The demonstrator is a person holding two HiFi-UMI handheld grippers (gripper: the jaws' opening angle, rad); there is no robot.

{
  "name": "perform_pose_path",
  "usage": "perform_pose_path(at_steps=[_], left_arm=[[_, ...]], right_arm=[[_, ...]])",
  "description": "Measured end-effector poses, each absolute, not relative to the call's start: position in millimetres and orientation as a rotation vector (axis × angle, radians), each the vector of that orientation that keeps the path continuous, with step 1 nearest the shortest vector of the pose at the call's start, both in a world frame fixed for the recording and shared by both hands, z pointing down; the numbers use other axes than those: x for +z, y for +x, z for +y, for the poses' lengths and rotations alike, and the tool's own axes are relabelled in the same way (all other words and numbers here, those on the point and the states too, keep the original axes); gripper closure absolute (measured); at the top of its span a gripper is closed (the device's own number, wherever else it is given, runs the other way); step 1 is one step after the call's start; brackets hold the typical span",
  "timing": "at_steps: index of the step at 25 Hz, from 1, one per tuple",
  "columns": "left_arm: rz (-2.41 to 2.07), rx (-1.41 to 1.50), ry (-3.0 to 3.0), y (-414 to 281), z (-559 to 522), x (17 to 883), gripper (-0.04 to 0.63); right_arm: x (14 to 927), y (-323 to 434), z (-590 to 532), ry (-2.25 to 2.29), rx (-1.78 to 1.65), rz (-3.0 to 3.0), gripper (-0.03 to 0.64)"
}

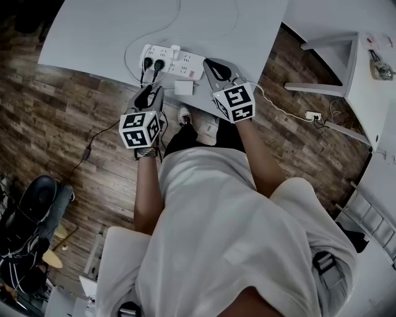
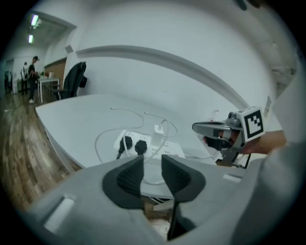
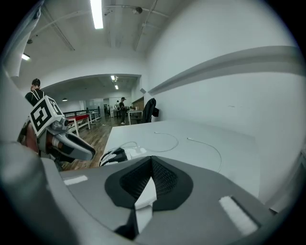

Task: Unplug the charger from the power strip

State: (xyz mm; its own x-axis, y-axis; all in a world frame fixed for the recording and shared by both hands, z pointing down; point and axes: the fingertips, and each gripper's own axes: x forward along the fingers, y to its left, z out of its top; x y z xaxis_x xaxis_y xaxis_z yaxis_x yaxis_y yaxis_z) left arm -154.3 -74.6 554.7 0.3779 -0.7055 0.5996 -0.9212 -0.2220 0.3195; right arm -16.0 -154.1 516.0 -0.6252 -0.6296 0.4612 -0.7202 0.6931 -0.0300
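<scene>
A white power strip (image 1: 176,62) (image 2: 153,148) lies near the front edge of a white table (image 1: 93,37). Two black plugs (image 1: 153,64) (image 2: 134,144) sit in its left end. Beside them a small white charger (image 1: 175,49) (image 2: 158,130) stands plugged in, its thin cable looping off. My left gripper (image 1: 151,93) (image 2: 152,172) hovers in front of the strip, pads apart, nothing pressed between them. My right gripper (image 1: 210,64) (image 3: 152,160) hangs above the strip's right end, tips together. A white sliver shows between its pads; whether it is a thing I cannot tell.
A small white block (image 1: 184,87) sits at the table's front edge. Loose white cables (image 1: 210,18) curl further back. A cord runs right to a floor socket (image 1: 312,116). White furniture (image 1: 346,62) stands at the right, a dark office chair (image 1: 37,198) at lower left.
</scene>
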Motion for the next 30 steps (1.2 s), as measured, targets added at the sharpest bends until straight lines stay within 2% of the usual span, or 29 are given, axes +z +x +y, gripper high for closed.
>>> perform_pose_path(at_steps=[2, 4, 11, 18, 30], left_arm=[[-1.481, 0.451, 2.060, -167, -77, 532, 0.544], [-1.540, 0.457, 2.114, -175, -80, 509, 0.591], [-1.673, 0.411, 2.225, -184, -94, 440, 0.591], [-1.716, 0.295, 2.375, -145, -90, 368, 0.591], [-1.904, 0.345, 2.573, -100, -58, 269, 0.591]], right_arm=[[494, -15, -155, 1.084, 0.263, -2.513, 0.614], [468, -13, -154, 1.124, 0.224, -2.544, 0.614], [383, -7, -143, 1.178, 0.091, -2.668, 0.614], [318, 12, -125, 1.215, 0.009, -2.747, 0.614], [234, 47, -80, 1.238, -0.184, -2.787, 0.615]])
